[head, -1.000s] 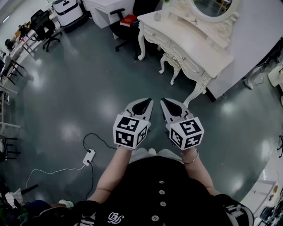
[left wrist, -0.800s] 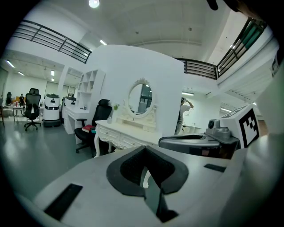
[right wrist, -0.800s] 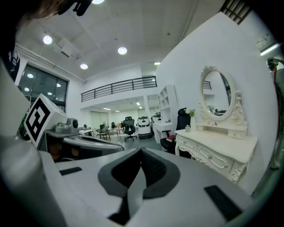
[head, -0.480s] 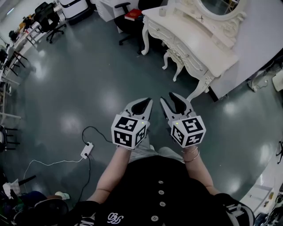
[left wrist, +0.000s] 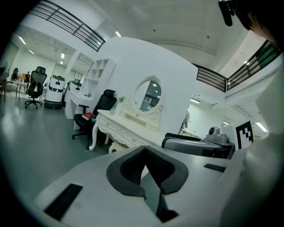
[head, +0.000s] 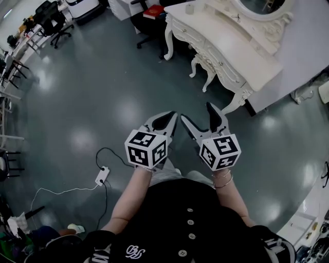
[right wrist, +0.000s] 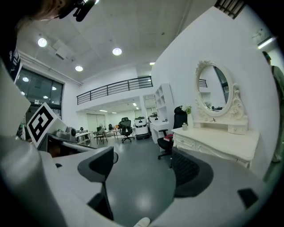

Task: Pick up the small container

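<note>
Left hand-held gripper [head: 167,119] is held low in front of the person over the grey floor [head: 92,92], jaws closed tip to tip with nothing gripped; the meeting pads are seen in the left gripper view [left wrist: 144,150]. Right hand-held gripper [head: 198,115] is held just beside it, jaws spread wide and empty, only floor seen through the gap in the right gripper view [right wrist: 142,164]. Small container [head: 189,8] is seen upright on the far end of the white carved counter [head: 241,49], well apart from both grippers; it is also seen small in the right gripper view [right wrist: 184,126]. An oval mirror [head: 254,6] is mounted at the back of the counter. A black chair [head: 151,28] with a red book [head: 153,11] on it is placed just beside the container end. A power strip [head: 103,175] with cable is seen on the floor at the person's left
</note>
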A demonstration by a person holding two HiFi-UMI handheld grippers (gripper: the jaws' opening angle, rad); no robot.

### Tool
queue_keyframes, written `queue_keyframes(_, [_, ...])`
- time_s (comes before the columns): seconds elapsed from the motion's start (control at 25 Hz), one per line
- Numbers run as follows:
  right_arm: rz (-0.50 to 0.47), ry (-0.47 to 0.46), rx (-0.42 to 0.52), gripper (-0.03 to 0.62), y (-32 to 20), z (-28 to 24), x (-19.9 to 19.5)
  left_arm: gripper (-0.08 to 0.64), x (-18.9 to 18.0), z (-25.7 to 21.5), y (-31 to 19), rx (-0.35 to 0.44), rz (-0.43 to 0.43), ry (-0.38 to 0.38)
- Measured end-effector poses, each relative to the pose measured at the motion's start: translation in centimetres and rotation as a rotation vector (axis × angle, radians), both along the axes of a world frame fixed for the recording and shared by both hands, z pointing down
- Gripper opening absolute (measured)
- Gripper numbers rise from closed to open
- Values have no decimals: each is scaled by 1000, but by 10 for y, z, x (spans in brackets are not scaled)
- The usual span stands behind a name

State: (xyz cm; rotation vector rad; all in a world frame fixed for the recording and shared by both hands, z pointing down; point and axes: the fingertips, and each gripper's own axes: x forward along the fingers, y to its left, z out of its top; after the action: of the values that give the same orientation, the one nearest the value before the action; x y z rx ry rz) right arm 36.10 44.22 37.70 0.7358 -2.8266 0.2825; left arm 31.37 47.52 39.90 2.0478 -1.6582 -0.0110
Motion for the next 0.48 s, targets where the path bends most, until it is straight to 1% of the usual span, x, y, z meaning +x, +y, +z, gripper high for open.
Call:
queue_keyframes(0.12, [16,5,-3,405,-23,2,-17,11,-22,0,-25,1,4,1])
queue_keyframes(0.28, [61,5,-5,407,-64,4,-43,11,-53,-2,-64,10,22,1])
queue_keyframes(0.48, [79,20,-3,407,-108,4,-82,11,-93,-6,-112,16,48,-2])
